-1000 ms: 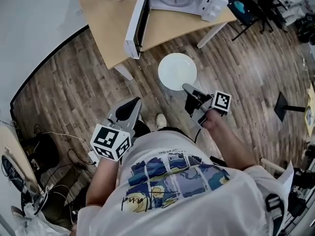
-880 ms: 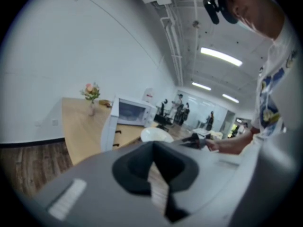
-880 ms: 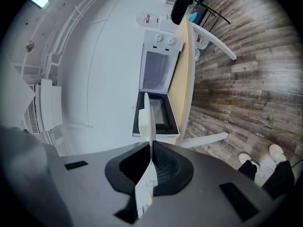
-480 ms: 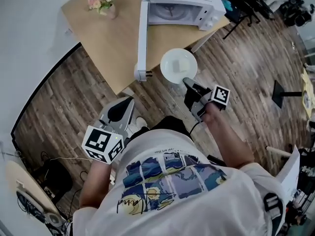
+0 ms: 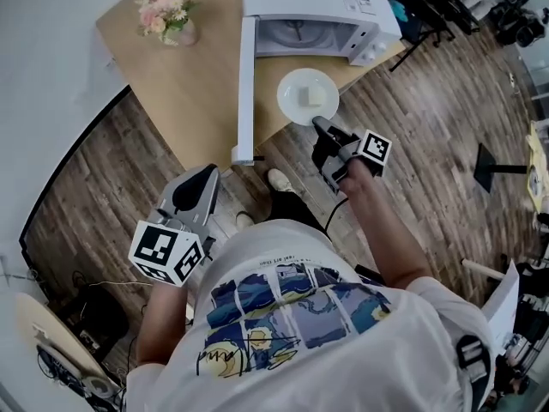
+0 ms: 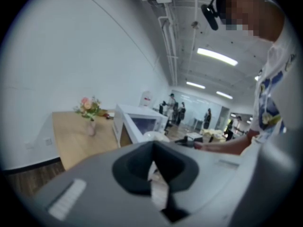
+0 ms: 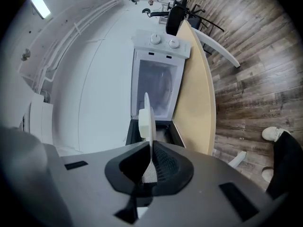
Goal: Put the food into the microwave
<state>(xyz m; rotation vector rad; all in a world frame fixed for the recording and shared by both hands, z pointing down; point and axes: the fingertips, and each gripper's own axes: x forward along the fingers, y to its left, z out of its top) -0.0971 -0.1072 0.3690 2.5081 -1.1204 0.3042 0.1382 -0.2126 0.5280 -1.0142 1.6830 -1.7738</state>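
A white microwave [image 5: 317,15] stands on the wooden table [image 5: 189,75] with its door [image 5: 245,93] swung wide open. My right gripper [image 5: 321,129] is shut on the near rim of a white plate [image 5: 302,84], held over the table's edge just before the open cavity. A pale block of food [image 5: 311,98] lies on the plate. In the right gripper view the plate [image 7: 149,126] shows edge-on between the jaws, with the food [image 7: 143,122] beside it and the microwave [image 7: 158,84] straight ahead. My left gripper [image 5: 196,194] hangs lower left over the floor, shut and empty.
A vase of pink flowers [image 5: 167,15] stands on the table's far left. A black chair [image 5: 420,7] is behind the microwave to the right and a black stand [image 5: 493,170] on the wooden floor. The person's shoes [image 5: 279,178] are near the table's leg.
The person has stepped toward the table. The right gripper carried the plate from over the floor to the table's edge before the microwave. The left gripper moved along, still empty.
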